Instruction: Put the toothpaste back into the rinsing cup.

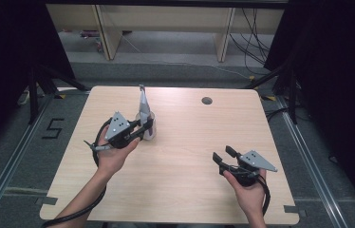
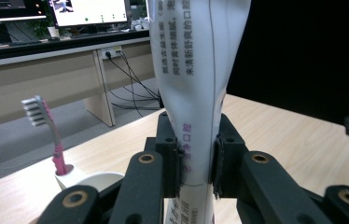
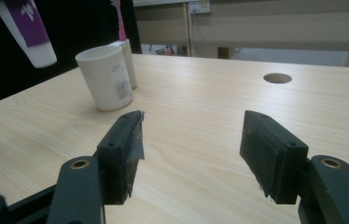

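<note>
Currently, largest first: surface (image 1: 180, 190), bare wood. Left tool (image 2: 196, 163) I have pinching the tube (image 2: 196, 84), held upright, cap down, clear of the surface above the cup (image 3: 106, 77). Right tool (image 3: 189, 154) spread, holding nothing, low and well apart. Toothbrush (image 2: 46, 135) stands in its holder just beside the cup. Pick-up done, I judge; placing or squeezing left.

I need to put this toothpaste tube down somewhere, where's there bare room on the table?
Bare wood runs between the cup and the right hand-held gripper, and along the far edge around the hole. The near left corner of the table is free too. It is crowded only by the cup, with the toothbrush holder beside it.
</note>
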The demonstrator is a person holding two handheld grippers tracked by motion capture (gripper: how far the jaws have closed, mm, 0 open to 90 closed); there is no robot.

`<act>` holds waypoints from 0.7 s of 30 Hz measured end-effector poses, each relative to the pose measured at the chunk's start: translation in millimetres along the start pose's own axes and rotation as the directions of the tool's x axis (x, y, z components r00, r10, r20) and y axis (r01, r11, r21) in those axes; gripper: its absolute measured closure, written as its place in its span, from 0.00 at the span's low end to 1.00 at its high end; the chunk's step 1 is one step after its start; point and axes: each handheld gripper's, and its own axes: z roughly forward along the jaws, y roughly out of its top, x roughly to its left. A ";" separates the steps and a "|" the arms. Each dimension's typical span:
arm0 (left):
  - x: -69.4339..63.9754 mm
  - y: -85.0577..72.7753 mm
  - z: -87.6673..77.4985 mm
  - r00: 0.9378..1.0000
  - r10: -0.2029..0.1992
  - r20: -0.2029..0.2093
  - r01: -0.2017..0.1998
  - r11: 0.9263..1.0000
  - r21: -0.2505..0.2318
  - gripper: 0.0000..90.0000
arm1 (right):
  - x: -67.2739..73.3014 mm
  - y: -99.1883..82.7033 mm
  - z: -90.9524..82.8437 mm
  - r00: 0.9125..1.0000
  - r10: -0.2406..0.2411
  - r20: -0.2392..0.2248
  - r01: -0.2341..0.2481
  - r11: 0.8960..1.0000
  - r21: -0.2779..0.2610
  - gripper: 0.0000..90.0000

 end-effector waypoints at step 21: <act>31.6 1.7 28.1 0.992 -0.118 -0.054 0.116 0.993 -0.033 0.84 | -7.3 -14.9 -3.8 0.999 0.002 0.042 -0.003 1.000 0.008 0.44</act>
